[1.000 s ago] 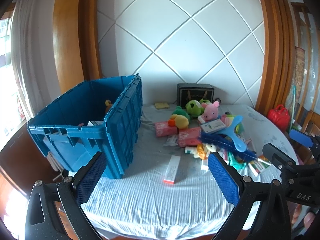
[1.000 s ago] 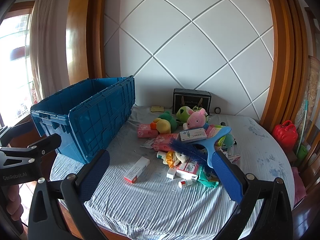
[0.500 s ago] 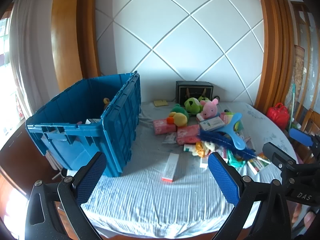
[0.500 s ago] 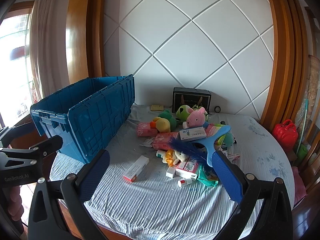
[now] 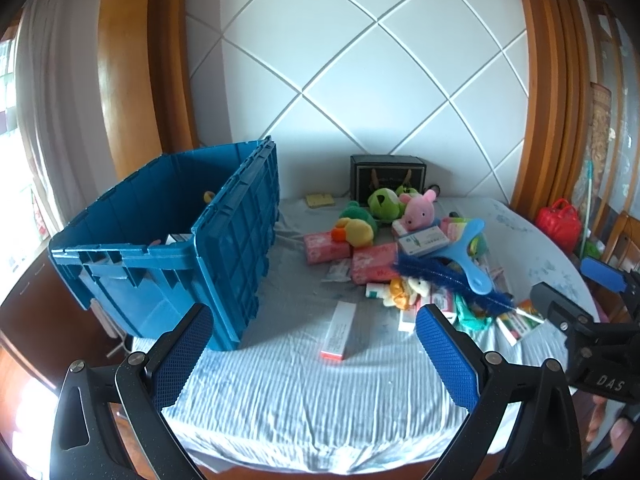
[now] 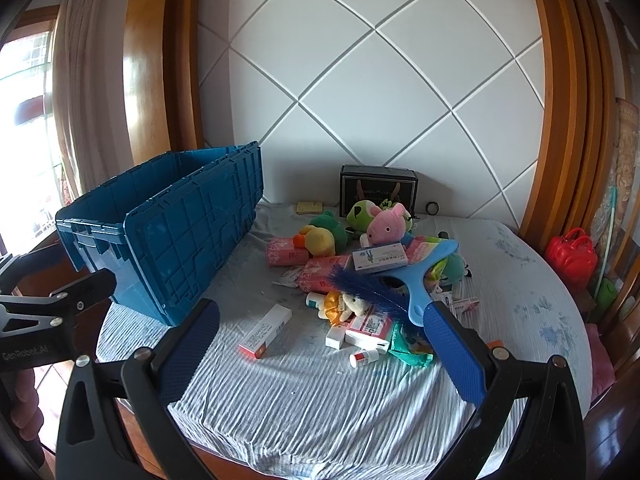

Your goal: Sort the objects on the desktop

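Both my left gripper (image 5: 312,354) and right gripper (image 6: 320,350) hang wide open and empty at the near table (image 5: 304,400) edge, and the long white box (image 5: 339,332) lies dead ahead at 12 o'clock of my left fingers, long axis pointing away, blue crate (image 5: 168,240) off at 10.

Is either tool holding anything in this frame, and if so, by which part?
Nothing is held. The left tool and the right tool are both open and empty, above the near edge of the table.

Bright daylight from left window (image 6: 28,128), overexposed; fisheye edges bent, vignetted
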`<action>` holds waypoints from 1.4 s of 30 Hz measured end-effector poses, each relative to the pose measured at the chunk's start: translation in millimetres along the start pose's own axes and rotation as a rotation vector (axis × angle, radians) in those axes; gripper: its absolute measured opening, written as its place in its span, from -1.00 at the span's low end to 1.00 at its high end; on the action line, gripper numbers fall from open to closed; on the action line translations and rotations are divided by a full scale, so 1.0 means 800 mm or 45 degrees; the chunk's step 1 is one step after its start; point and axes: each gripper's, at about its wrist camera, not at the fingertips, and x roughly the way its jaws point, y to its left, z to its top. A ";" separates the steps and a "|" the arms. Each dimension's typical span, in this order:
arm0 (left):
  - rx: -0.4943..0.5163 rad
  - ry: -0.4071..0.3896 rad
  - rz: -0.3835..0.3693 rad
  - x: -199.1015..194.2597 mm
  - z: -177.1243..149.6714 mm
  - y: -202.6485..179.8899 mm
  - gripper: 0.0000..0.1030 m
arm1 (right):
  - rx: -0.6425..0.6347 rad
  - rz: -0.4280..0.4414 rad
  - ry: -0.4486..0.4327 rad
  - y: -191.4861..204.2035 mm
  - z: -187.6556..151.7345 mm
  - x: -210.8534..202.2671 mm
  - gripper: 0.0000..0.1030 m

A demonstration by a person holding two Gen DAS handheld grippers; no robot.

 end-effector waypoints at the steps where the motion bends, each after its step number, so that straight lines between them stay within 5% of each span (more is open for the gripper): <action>1: -0.008 0.013 0.007 0.005 -0.001 -0.001 0.99 | 0.007 -0.006 0.006 -0.005 -0.001 0.002 1.00; 11: -0.045 0.214 0.031 0.078 -0.021 -0.027 0.99 | 0.127 -0.054 0.116 -0.098 -0.042 0.039 1.00; 17: -0.006 0.362 -0.003 0.151 -0.056 -0.067 0.99 | 0.293 -0.024 0.066 -0.177 -0.079 0.053 1.00; 20: 0.015 0.455 -0.009 0.192 -0.076 -0.078 0.99 | 0.448 0.017 0.185 -0.217 -0.107 0.087 1.00; 24: 0.015 0.546 0.005 0.248 -0.096 -0.079 0.99 | 0.464 -0.043 0.296 -0.234 -0.130 0.123 1.00; 36: 0.126 0.678 -0.075 0.421 -0.115 -0.054 0.97 | 0.425 -0.031 0.552 -0.168 -0.145 0.279 1.00; 42: 0.175 0.743 -0.087 0.472 -0.134 -0.045 0.84 | 0.425 -0.120 0.632 -0.123 -0.156 0.350 0.98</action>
